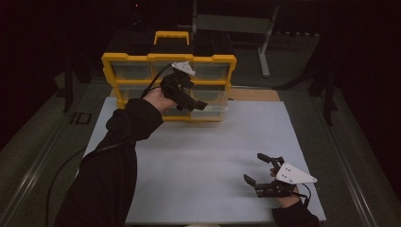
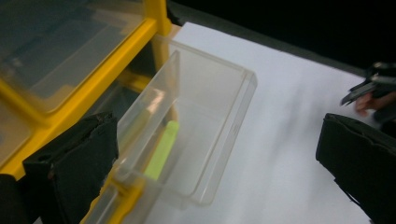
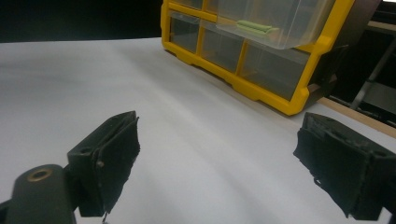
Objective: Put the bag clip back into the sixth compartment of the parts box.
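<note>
Left claw (image 1: 201, 105): jaws spread wide apart, nothing clamped; it is held above the surface (image 1: 208, 156) at the front of the yellow organiser (image 1: 109, 71). Just ahead of it, between the lines of its 2 jaws but touching neither, a clear drawer (image 2: 219, 135) stands pulled out of the lower row. Inside the drawer lies 1 light green stick (image 2: 161, 151), resting lengthwise on the floor near the wall closest to the left jaw.

Right claw (image 1: 260, 172): jaws likewise apart and holding nothing, low over the white surface. The organiser and its open drawer lie well ahead of it, far off.
</note>
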Demonstrator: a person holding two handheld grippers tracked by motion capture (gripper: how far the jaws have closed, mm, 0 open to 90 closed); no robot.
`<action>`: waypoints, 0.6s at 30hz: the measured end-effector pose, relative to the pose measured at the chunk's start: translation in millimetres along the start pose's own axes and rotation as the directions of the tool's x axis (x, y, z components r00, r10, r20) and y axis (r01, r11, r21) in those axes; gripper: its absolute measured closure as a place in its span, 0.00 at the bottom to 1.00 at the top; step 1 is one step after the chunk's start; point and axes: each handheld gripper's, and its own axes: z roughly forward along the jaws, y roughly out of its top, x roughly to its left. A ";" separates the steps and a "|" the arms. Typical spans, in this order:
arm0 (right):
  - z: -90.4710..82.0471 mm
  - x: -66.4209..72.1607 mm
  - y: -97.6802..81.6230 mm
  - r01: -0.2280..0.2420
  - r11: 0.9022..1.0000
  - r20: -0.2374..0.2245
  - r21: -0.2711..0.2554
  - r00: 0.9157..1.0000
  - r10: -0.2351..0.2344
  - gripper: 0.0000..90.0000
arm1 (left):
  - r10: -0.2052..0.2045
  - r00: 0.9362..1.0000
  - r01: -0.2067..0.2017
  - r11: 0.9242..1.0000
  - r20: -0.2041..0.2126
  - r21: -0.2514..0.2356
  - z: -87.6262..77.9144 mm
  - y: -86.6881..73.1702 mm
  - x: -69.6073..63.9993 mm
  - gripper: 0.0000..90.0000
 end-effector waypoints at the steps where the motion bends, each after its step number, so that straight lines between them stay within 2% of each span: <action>1: -0.1 0.0 0.0 0.000 1.000 0.000 0.000 1.000 0.000 0.14 | 0.009 1.000 -0.009 1.000 -0.009 0.016 -2.5 -2.0 -1.7 0.00; 5: -0.5 0.6 0.8 0.000 1.000 0.001 -0.004 1.000 0.000 0.14 | 0.005 0.999 -0.005 1.000 -0.041 0.014 -8.3 -8.3 -4.9 0.00; 6: -0.6 0.6 0.8 0.000 1.000 0.001 -0.004 1.000 0.000 0.14 | 0.006 0.999 -0.006 1.000 -0.032 0.016 -10.1 -10.0 -5.1 0.00; 8: -0.7 0.3 0.8 -0.002 1.000 0.001 -0.004 1.000 0.002 0.14 | 0.009 0.999 -0.009 1.000 -0.047 0.005 -13.3 -14.3 -7.5 0.00; 10: -0.7 0.3 0.9 -0.002 1.000 0.001 -0.005 1.000 0.002 0.14 | 0.008 0.999 -0.007 1.000 -0.043 0.017 -16.3 -17.8 -8.3 0.00; 11: -0.6 0.6 1.1 0.000 1.000 0.002 -0.006 1.000 0.000 0.14 | 0.011 0.998 -0.010 1.000 -0.056 0.013 -17.0 -19.7 -9.1 0.00; 18: -0.6 1.5 1.8 0.002 1.000 0.002 -0.007 1.000 -0.002 0.14 | -0.006 0.998 0.005 1.000 -0.066 -0.015 -28.5 -33.1 -12.0 0.00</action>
